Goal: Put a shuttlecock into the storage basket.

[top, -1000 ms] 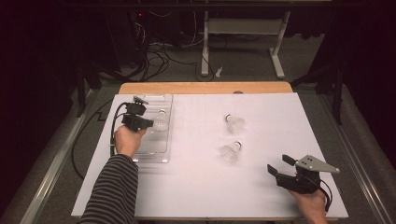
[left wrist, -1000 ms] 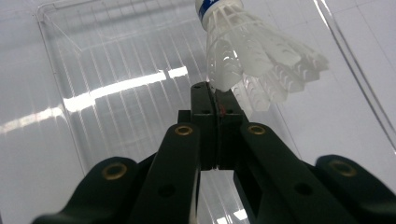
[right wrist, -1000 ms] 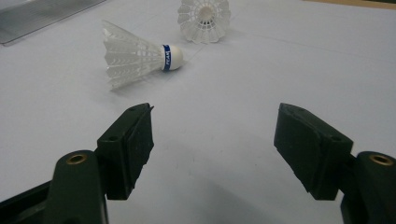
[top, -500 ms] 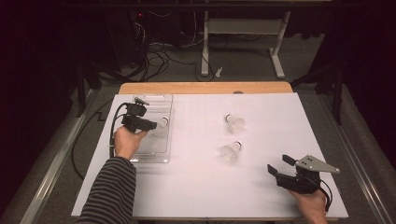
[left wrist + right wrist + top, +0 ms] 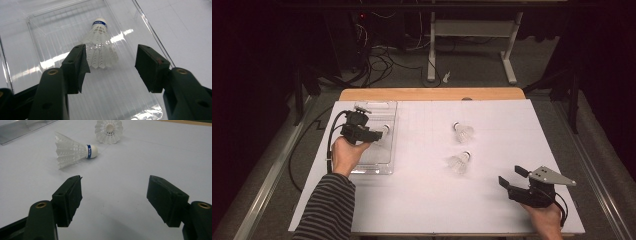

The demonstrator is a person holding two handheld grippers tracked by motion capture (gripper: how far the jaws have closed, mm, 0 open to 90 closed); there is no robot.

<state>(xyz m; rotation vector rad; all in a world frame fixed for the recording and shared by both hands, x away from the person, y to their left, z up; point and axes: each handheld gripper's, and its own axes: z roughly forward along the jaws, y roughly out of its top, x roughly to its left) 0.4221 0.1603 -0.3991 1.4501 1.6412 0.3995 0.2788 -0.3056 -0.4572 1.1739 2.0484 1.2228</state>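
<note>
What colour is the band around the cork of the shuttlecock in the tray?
Blue, on the shuttlecock; clearest in the left gripper view.

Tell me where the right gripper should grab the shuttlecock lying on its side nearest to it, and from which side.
Judging by its pose, grip the nearer shuttlecock around the narrow waist just behind its blue-banded cork, coming down from above with the open right gripper. It lies flat on the table, so jaws can straddle it; the feather skirt looks crushable.

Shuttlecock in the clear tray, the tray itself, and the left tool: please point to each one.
Shuttlecock [image 5: 100, 47], left gripper view, on its feather skirt.
Clear tray [image 5: 50, 37], left gripper view, on its bare ribbed floor.
Left tool [image 5: 111, 63], left gripper view, midway between its fingertips.
</note>
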